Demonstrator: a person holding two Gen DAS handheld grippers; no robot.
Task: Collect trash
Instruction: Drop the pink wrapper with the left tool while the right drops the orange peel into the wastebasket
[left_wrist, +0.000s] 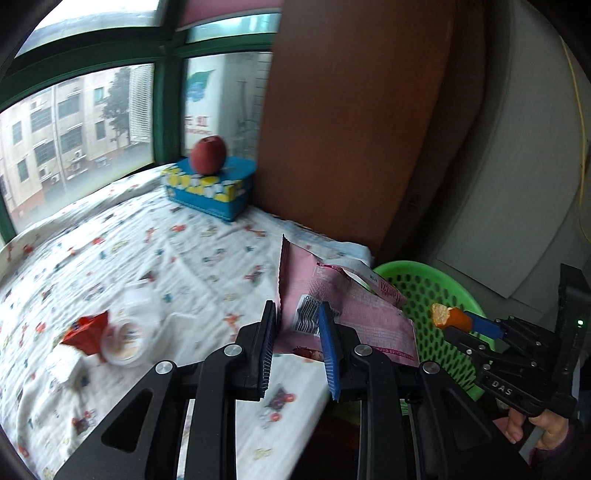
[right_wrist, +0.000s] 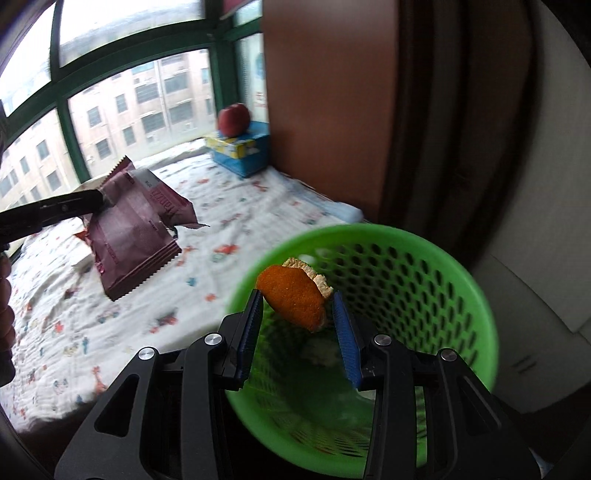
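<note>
Basket: green perforated plastic basket (right_wrist: 461, 280) is standing on the floor just beside the edge of the bed (left_wrist: 147, 243); something pale and blurred is lying at its bottom, too unclear to identify.
Orange peel: piece of orange peel (right_wrist: 295, 295) is hanging over the basket's open mouth, its pale inner side facing away from the right wrist camera.
Right gripper: right gripper (right_wrist: 297, 314) is clenching the peel between its blue-padded jaws; "DAS" is showing on its black body in the left wrist view.
Pink wrapper: crumpled pink snack wrapper (left_wrist: 354, 310) is hanging above the bed sheet, near the basket's rim but not over it.
Left gripper: left gripper (left_wrist: 297, 325) is grasping the wrapper at its lower edge, jaws pressing in on it.
Wrapper print: barcode label is showing on white; slanted lettering on the flap is too distorted to read with certainty.
Remaining litter: red packet (left_wrist: 86, 332) and a small clear round cup (left_wrist: 127, 339) are lying together on the sheet, touching.
Box: blue and yellow box (left_wrist: 210, 188) is sitting at the far corner by the window, carrying a red apple (left_wrist: 208, 154) on its lid; its printing is unreadable.
</note>
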